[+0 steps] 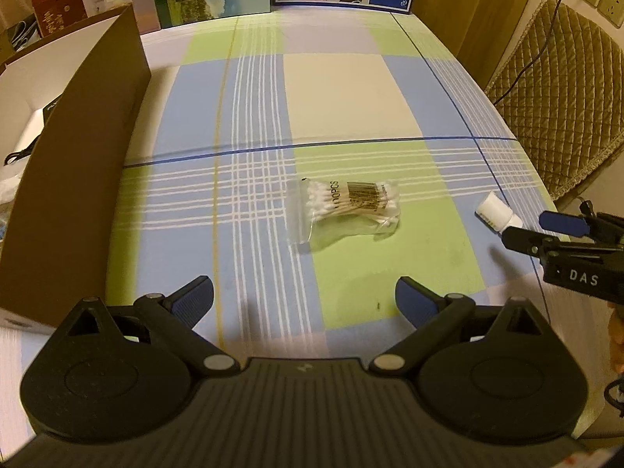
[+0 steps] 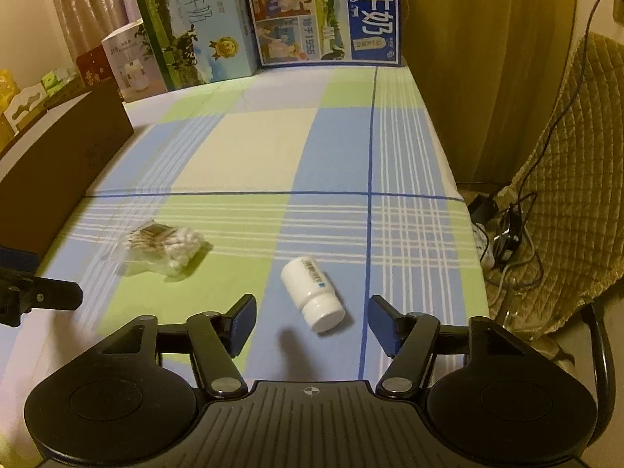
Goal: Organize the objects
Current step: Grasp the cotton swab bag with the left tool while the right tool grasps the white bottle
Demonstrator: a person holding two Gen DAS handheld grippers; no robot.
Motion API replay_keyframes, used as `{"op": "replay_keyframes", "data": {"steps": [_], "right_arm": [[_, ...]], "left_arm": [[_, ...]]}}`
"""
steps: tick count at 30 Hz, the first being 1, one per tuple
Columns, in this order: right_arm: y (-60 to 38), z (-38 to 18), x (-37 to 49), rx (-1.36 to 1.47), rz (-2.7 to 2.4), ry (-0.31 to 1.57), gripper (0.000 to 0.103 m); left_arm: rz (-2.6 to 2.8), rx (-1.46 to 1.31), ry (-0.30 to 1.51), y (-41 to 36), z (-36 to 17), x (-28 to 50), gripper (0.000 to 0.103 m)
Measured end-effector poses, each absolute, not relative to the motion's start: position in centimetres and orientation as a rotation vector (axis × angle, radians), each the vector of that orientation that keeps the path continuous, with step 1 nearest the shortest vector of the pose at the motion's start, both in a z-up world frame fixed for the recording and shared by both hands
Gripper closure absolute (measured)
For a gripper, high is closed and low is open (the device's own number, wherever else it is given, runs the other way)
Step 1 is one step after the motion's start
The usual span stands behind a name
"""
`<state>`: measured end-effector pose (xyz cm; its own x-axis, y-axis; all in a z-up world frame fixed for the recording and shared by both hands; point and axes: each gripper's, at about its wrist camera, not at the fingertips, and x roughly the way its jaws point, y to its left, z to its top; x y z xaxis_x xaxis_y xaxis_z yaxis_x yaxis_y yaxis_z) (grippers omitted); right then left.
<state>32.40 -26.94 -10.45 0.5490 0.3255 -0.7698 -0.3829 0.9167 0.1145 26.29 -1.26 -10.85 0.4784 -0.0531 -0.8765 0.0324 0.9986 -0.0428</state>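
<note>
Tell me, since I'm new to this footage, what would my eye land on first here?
First, the white pill bottle lying on its side on the checked tablecloth, just ahead of the open right tool. Left of it lies a clear bag of cotton swabs, in front of the open left tool. Bright milk cartons stand along the table's far edge.

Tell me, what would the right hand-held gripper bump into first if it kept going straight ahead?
Most likely the small white plastic bottle lying on its side on the checked tablecloth. It sits just ahead of the right hand-held gripper, between its open fingers. The gripper's height above the cloth is unclear, so it might pass over.
</note>
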Motion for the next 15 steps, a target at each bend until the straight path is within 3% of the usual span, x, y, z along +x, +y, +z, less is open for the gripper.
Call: {"op": "replay_keyframes", "data": {"steps": [5, 12, 15], "right_arm": [[-26.5, -11.6, 33.6, -0.094, 0.426, 0.905, 0.055], [-26.0, -12.5, 34.8, -0.103, 0.433, 0.924, 0.077], [-25.8, -12.6, 35.1, -0.116, 0.435, 0.914, 0.078]], "left_arm": [[-0.064, -0.019, 1.064, -1.6, -11.4, 27.2, 0.005], [-0.087, -0.027, 1.054, -2.2, -12.0, 28.9, 0.005], [-0.094, -0.037, 1.056, -2.4, -12.3, 29.6, 0.005]]}}
